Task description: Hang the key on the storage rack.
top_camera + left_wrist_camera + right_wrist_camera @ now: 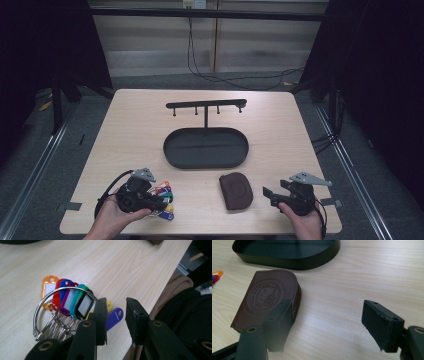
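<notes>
Key bunch by left claw, pouch (brown), tray behind

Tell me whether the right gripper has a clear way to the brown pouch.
Probably yes. The right gripper is open beside the brown pouch, which lies flat on the table with bare wood between them. The black tray sits behind the pouch, out of the way.
</notes>
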Demonstrator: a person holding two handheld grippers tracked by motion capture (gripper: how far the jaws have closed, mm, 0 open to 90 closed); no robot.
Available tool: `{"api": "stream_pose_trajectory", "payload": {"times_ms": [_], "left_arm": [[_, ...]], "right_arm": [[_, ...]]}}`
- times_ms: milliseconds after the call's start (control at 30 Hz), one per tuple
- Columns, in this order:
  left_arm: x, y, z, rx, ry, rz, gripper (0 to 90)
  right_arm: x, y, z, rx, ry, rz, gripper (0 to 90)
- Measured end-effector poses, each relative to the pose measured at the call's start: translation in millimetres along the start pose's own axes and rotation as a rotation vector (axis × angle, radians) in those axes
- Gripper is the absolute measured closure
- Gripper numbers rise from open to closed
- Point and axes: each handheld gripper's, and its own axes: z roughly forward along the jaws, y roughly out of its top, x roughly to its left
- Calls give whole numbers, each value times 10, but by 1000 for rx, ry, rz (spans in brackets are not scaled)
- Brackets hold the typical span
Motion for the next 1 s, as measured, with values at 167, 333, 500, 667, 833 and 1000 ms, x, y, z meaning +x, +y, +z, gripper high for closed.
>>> {"api": "stream_pose_trajectory", "payload": {"times_ms": [167,333,500,667,833,1000], "left_arm": [[6,-7,68,59,8,3,738],[41,2,141,109,8,-16,792],[38,-7,221,131,8,-26,804],[32,11,277,179,40,-13,802],[29,23,327,203,37,-5,807],[32,54,351,232,34,-4,800]], "right_arm": [[9,3,1,-4,-4,-8,255],[10,5,9,-1,-4,-11,254],[5,6,10,-2,-4,-12,248],[10,7,18,5,-4,-10,248],[4,9,20,1,-10,-10,248],[3,12,29,5,-10,-13,248]]}}
